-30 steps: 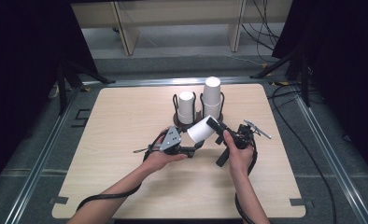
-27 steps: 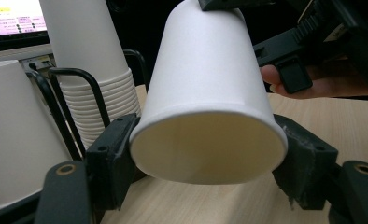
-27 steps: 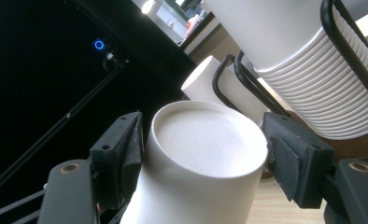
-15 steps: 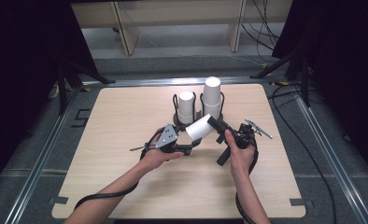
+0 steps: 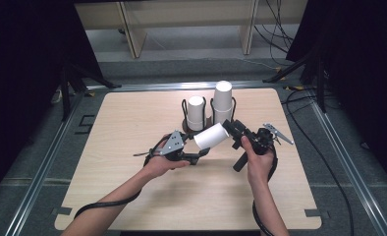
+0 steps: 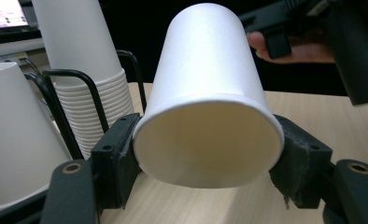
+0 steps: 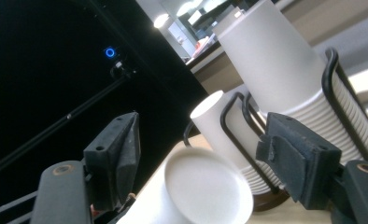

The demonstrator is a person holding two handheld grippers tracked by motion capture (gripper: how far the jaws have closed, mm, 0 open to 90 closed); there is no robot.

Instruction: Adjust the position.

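A white paper cup (image 5: 210, 136) hangs tilted over the table between both hands. My left gripper (image 5: 200, 148) is shut on it near the rim; in the left gripper view both pads (image 6: 116, 158) press the cup (image 6: 210, 102) just behind its open mouth, and the gripper (image 6: 210, 161) points at the stacks. My right gripper (image 5: 229, 129) is at the cup's closed base (image 7: 205, 186). Its jaws have just been opening, and the pads (image 7: 294, 158) stand clear on either side of the base, so the gripper (image 7: 205, 156) is open.
A black wire holder (image 5: 185, 109) at the table's back middle carries two stacks of upside-down cups, a short one (image 5: 196, 112) and a taller one (image 5: 223, 101). Cables trail from both grippers toward the near edge. Bare wooden tabletop (image 5: 132, 123) lies left and right.
Both hands and the cup stay almost where they were. The left gripper has settled a little leftward, still at the cup's rim.
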